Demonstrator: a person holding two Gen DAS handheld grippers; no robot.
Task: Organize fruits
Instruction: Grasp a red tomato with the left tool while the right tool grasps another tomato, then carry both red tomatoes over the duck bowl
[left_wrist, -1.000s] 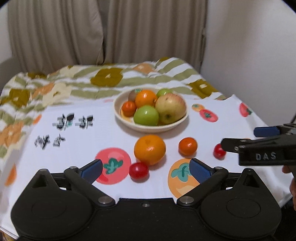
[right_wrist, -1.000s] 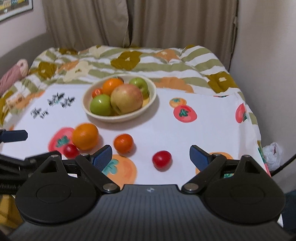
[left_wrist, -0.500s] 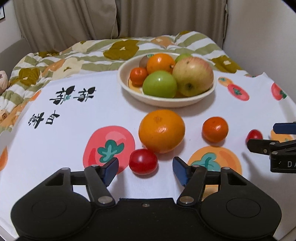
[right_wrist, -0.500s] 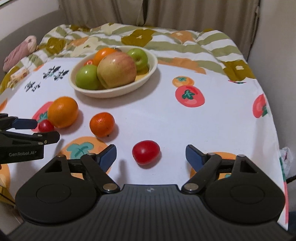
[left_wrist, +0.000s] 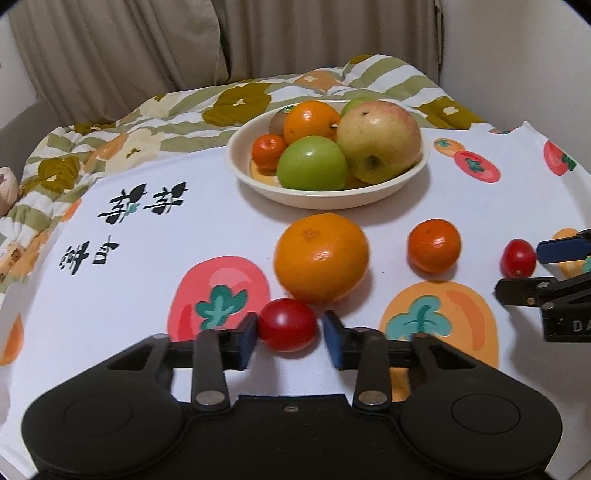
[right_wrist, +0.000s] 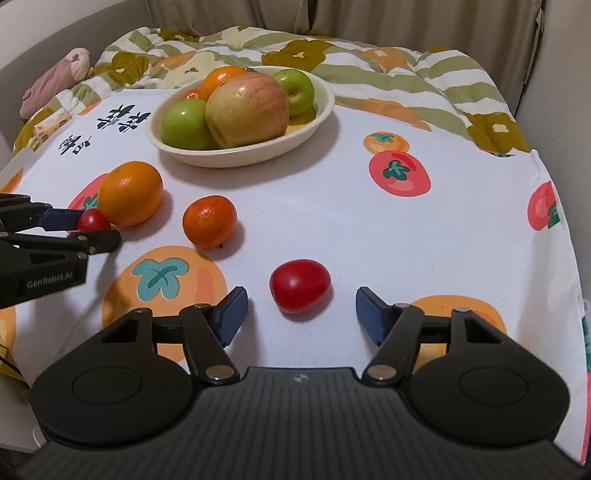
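Note:
A cream bowl (left_wrist: 417, 176) holds apples, oranges and a kiwi; it also shows in the right wrist view (right_wrist: 325, 110). On the cloth lie a big orange (left_wrist: 321, 258), a small tangerine (left_wrist: 434, 245) and two cherry tomatoes. My left gripper (left_wrist: 290, 334) has its jaws closed in around the near tomato (left_wrist: 287, 325); the left pad touches it, the right pad stands a small gap off. My right gripper (right_wrist: 301, 314) is open, with the other tomato (right_wrist: 300, 285) just ahead between its fingers, untouched.
The white fruit-print cloth (left_wrist: 147, 240) covers the table, with a striped floral quilt (left_wrist: 240, 99) behind it. The table's right edge (right_wrist: 569, 240) drops off near the wall. A pink soft object (right_wrist: 55, 79) lies at far left.
Both grippers moved forward and down toward their tomatoes. The left jaws narrowed around the near tomato. The right jaws stayed wide.

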